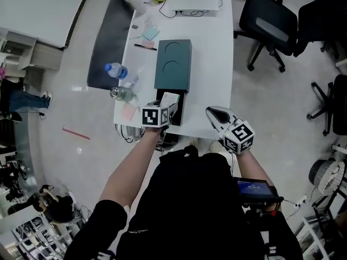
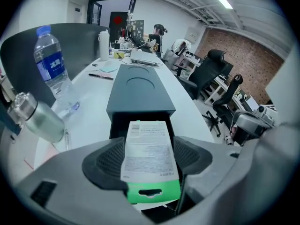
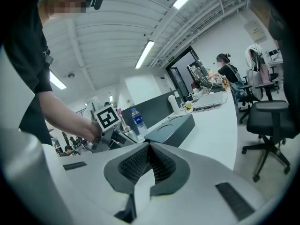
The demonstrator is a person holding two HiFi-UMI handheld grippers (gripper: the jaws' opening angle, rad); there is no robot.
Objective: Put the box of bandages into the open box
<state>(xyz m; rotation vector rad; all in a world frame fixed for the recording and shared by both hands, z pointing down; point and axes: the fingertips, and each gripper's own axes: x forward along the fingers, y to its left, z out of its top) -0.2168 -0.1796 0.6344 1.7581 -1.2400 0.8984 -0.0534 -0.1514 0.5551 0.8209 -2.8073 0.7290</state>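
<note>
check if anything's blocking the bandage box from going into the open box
Nothing visible does. The left gripper holds the box of bandages right at the open box's mouth; the water bottle stands off to the left.

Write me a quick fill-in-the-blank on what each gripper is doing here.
The left gripper is shut on the box of bandages, whose near end is ____. The right gripper is ____ and empty. The dark box ahead has its near end ____.
Missing: green; shut; open.
</note>
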